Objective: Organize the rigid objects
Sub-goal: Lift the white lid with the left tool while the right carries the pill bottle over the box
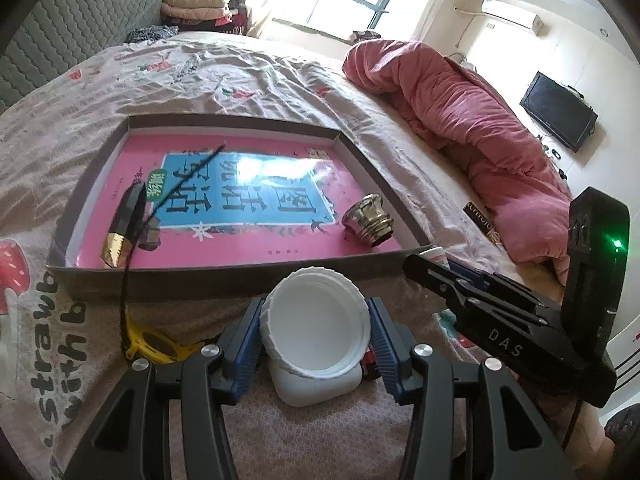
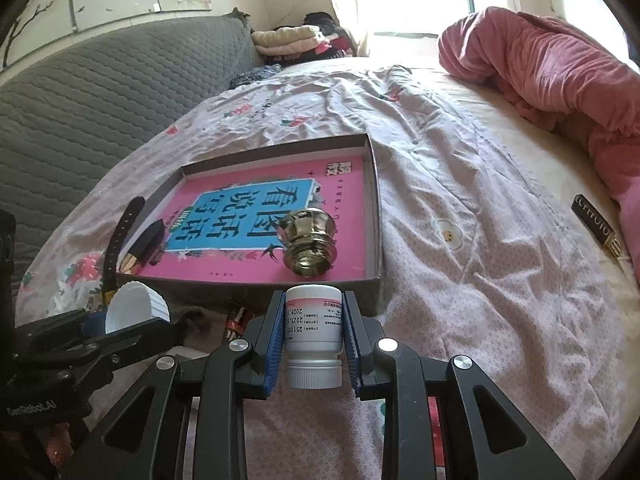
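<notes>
Left wrist view shows a big white lid [image 1: 318, 322], round with ridges on its side, tipped so its hollow inside faces the camera. The left gripper [image 1: 316, 334] squeezes it between two blue pads [image 1: 246, 350], just in front of the box tray [image 1: 224, 280] on the bed [image 1: 280, 80]. A white tub [image 1: 316, 388] sits under the lid. In the tray lie a pink book [image 1: 224, 236], a shiny gold knob [image 1: 366, 220] and a black and gold stick [image 1: 122, 226]. Right wrist view shows the right gripper [image 2: 314, 334] clamped tight on a small white pill bottle [image 2: 314, 322] with a red label, its cap pointing back at the camera, close to the tray's near wall.
</notes>
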Available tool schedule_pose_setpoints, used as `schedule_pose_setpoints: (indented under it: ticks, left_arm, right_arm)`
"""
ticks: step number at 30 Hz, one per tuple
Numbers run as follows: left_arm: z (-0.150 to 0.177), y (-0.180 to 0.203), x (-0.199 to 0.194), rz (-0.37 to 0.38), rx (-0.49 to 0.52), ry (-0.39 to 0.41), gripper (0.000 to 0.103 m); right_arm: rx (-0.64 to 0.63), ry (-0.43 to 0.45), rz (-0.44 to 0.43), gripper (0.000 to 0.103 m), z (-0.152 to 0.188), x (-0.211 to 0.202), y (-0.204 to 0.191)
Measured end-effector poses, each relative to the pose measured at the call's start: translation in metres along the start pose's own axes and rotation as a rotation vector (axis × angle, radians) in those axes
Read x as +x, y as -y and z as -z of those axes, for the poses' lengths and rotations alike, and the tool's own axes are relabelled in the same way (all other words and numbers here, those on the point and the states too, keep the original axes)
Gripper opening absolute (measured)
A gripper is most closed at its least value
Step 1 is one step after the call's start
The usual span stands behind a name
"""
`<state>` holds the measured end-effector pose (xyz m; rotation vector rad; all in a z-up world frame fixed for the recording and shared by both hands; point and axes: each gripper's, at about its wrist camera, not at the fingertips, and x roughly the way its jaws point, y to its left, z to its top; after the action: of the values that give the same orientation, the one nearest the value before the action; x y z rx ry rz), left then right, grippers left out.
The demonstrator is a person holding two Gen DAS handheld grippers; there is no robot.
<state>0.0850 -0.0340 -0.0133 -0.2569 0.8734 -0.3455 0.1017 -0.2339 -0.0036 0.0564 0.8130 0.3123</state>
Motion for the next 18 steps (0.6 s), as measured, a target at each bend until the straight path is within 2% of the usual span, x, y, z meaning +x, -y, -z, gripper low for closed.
schedule_pose_setpoints:
  ticks: [18]
  left_arm:
    - [-0.015, -0.015, -0.027, -0.036, -0.024, 0.101, 0.051]
  right_arm:
    - [-0.041, 0.092, -0.049, 0.027, -0.013, -0.013, -0.027]
